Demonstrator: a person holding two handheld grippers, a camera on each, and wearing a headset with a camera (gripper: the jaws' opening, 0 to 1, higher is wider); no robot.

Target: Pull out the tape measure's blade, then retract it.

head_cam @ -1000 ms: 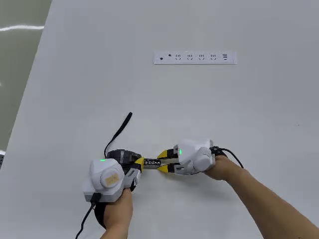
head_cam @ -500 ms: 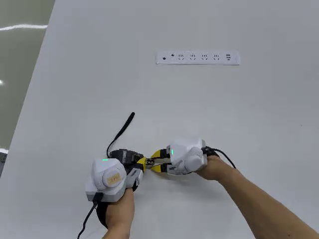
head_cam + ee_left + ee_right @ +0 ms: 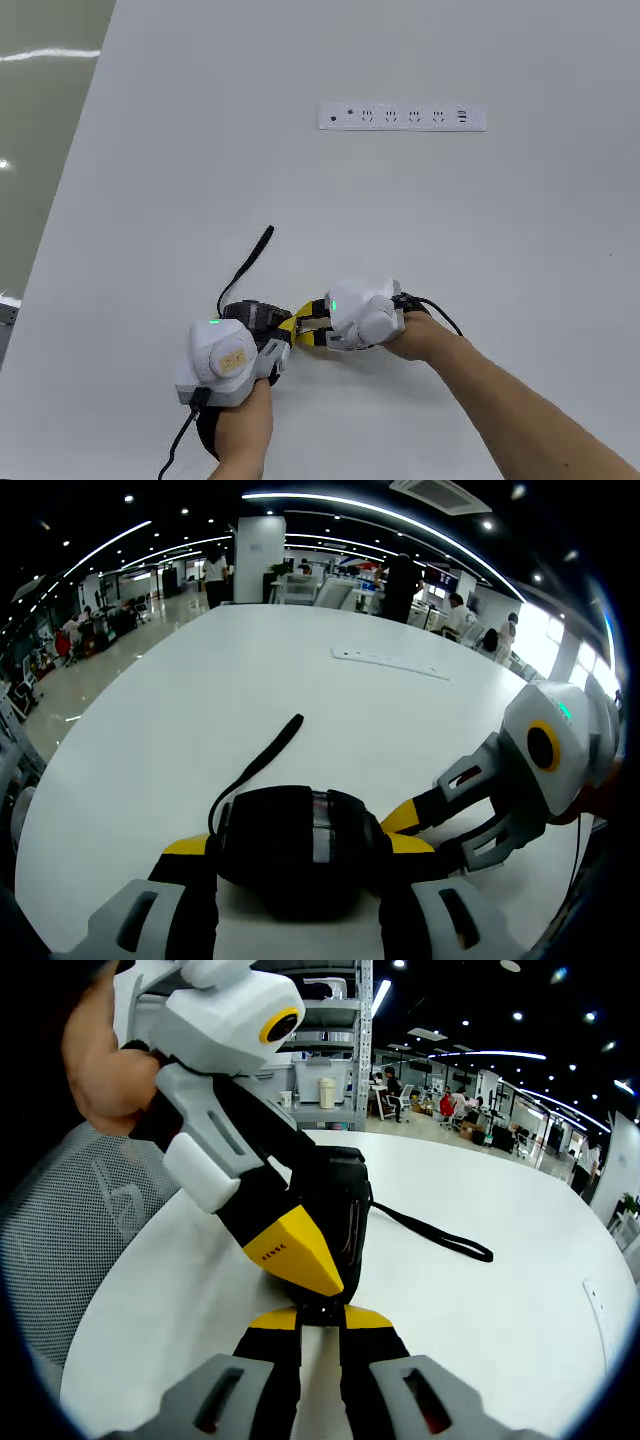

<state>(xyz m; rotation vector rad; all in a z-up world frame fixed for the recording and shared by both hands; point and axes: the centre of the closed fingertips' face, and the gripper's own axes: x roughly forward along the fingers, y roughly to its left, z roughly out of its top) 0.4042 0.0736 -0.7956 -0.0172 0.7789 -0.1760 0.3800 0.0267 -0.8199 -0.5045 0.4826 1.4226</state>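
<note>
Centrally, near the front of the white table (image 3: 450, 230), a person is holding two grippers tip to tip around a black tape measure (image 3: 250, 315). The left gripper (image 3: 274, 342) is clamping the tape measure's body from both sides; in the left gripper view its yellow-tipped jaws are pressing against the case, which is lying on the table between them. The right gripper (image 3: 306, 326) is reaching in from the other side, its jaws drawn almost together and pinching the end of the blade (image 3: 309, 323), of which little is showing outside the case. In the right gripper view the two yellow tips are sitting just in front of the case's mouth, nearly touching it, and one yellow finger of the left gripper is lying across the near face of the case. A black wrist strap (image 3: 245, 265) is trailing from the case across the table, away from the person. A white power strip (image 3: 402, 116) is lying well apart, farther back on the table.
</note>
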